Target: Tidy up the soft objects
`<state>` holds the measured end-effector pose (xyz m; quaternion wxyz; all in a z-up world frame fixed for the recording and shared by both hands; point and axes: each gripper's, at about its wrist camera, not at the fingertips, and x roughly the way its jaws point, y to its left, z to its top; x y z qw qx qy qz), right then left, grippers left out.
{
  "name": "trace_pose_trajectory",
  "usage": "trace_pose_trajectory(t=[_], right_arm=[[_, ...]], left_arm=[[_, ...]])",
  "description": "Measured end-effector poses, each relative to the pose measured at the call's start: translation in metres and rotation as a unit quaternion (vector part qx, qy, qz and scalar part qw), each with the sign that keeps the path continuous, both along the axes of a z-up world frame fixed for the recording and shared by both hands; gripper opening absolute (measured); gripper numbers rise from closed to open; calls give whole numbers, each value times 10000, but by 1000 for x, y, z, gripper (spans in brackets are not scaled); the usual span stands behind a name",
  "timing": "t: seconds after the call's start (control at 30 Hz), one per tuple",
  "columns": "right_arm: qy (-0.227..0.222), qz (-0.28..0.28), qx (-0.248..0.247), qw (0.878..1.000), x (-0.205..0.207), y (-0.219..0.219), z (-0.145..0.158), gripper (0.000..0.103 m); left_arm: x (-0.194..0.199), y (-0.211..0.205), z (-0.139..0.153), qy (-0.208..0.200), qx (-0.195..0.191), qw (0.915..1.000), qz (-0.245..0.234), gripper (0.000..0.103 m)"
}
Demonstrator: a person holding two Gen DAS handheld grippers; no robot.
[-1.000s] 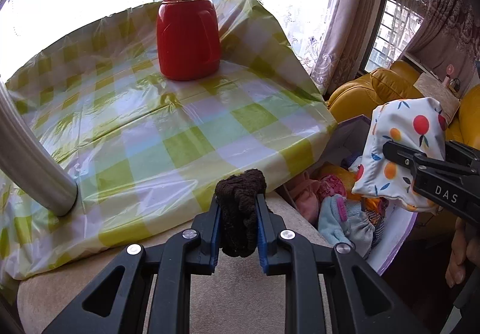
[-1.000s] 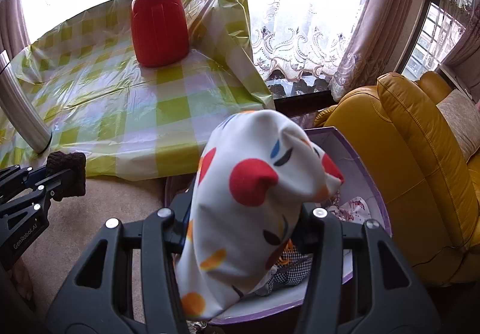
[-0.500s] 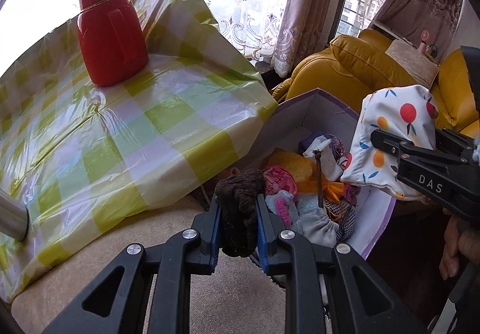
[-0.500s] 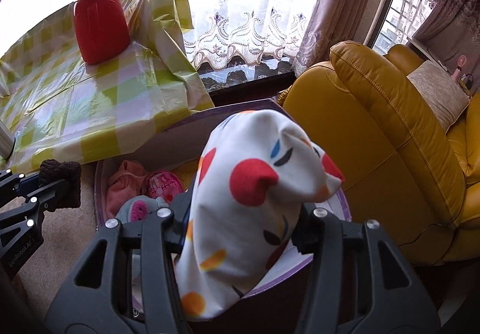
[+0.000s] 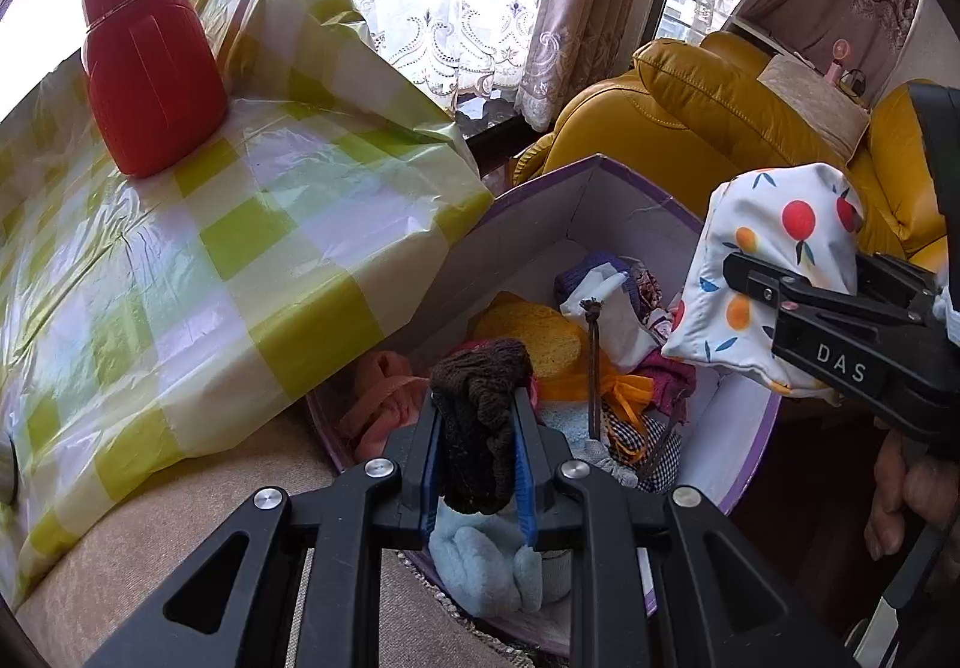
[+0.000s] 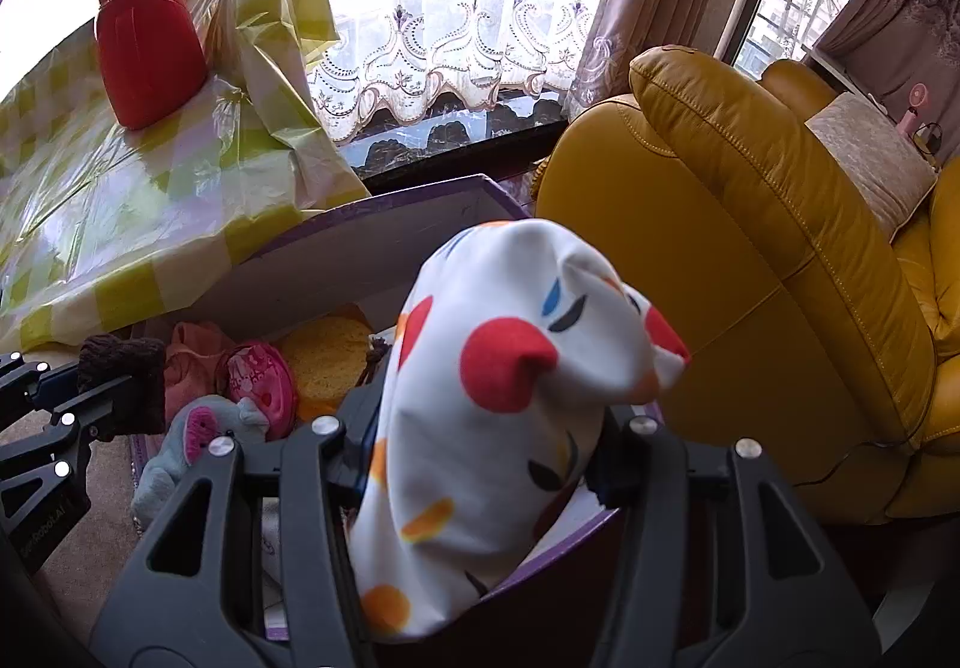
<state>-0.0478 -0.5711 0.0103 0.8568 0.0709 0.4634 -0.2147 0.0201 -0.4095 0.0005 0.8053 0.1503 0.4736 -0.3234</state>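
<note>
The left gripper [image 5: 477, 449] is closed tight on one dark brown knitted piece [image 5: 480, 416] and hangs over the near left rim of the purple box [image 5: 630, 188]. The right gripper [image 6: 486, 458] stands about half open, with its pads pressed on one white cloth with fruit print [image 6: 498, 398], above the right side of the same box. Both grippers are near each other, but they do not touch.

The box is open at the top. Its left wall goes under the hanging edge of the checked tablecloth [image 5: 240, 248] and its far right corner is close to the yellow armchair [image 6: 780, 248] – so the free way in is from above.

Inside the box I count one yellow sponge [image 5: 534, 326], one pink round purse [image 6: 258, 374], one grey plush toy [image 6: 192, 440] and one salmon cloth [image 5: 384, 398]; the other fabrics are mixed and I cannot count them. On the table stands one red flask [image 5: 144, 62] – well apart from both grippers
</note>
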Motion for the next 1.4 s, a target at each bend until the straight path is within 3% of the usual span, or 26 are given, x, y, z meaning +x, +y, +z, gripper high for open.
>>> trace_pose_trajectory(t=[0.3, 0.4, 0.5, 0.77, 0.9, 1.1, 1.4], right_arm=[[157, 72, 74, 9998, 7, -11, -12, 57], [177, 70, 105, 9998, 8, -12, -13, 59], [199, 66, 122, 9997, 8, -12, -14, 68], [182, 12, -13, 9998, -4, 1, 1, 77], [213, -13, -46, 9998, -16, 14, 6, 78], [315, -100, -41, 9994, -39, 36, 9, 78], [376, -246, -188, 9988, -62, 59, 7, 79]], left_arm=[[4, -18, -9, 193, -1, 9998, -9, 24], [7, -21, -12, 276, 13, 9996, 14, 36], [8, -22, -13, 322, 11, 9995, 52, 51], [-1, -7, -6, 361, -103, 9992, 144, 68], [-15, 11, -2, 374, -77, 9990, 226, 83], [-37, 42, -1, 483, 52, 9981, 377, 85], [-54, 66, 2, 486, -417, 9975, 299, 88]])
